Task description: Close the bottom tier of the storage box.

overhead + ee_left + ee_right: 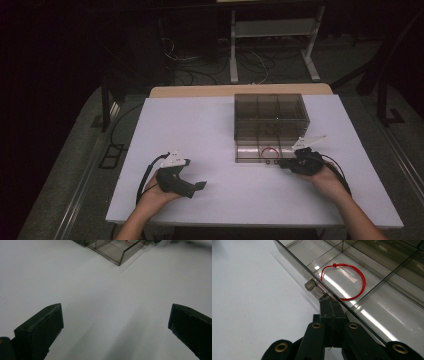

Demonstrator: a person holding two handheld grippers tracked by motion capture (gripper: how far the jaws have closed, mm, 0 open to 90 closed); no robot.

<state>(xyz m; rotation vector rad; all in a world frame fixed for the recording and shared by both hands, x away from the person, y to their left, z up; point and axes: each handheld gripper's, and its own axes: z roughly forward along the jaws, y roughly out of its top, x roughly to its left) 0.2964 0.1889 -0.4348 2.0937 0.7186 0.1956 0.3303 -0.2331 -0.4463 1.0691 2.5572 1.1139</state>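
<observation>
A smoky clear box (270, 112) with divided compartments stands at the table's far right. A low clear panel (250, 152) lies flat in front of it. A red string loop (344, 281) shows through the glossy panel, also seen as the red loop (271, 149) from above. My right gripper (329, 301) is shut on the panel's near edge, right beside a small clear latch tab (310, 286). From above, the right gripper (283, 162) touches the panel's front right corner. My left gripper (116, 315) stands open over bare white table, holding nothing; from above, the left gripper (199, 186) sits at front left.
The white table (210, 130) has free room on its left half and along its front. A corner of the box panel (120, 252) lies far ahead of the left gripper. Cables and a metal stand (272, 40) sit on the dark floor behind.
</observation>
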